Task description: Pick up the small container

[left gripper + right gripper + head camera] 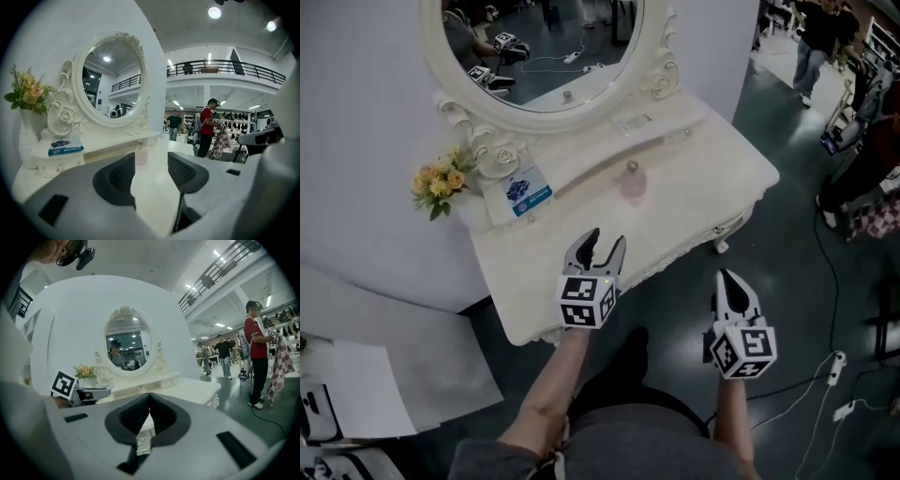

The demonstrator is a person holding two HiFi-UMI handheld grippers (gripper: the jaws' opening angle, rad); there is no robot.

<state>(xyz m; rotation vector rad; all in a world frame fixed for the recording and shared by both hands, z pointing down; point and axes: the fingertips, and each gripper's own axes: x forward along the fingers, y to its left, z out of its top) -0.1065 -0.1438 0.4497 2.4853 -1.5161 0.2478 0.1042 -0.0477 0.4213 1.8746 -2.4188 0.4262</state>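
White carved desk [703, 183] on a dark shop floor (people beyond) carries one small pink container [631, 178] mid-top and one oval mirror [546, 56]. Left gripper [607, 242] jaws released, empty; right gripper [727, 277] jaws clenched together.

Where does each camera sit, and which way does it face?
Head view: above, looking down at the white dressing table; forearms, open left gripper and shut right gripper show.
Left gripper view: low over the tabletop, facing the oval white-framed mirror and small pale pink container; its parted jaws show.
Right gripper view: off the table's front, facing the mirror; its closed jaws show.
Shared: all show the mirror.
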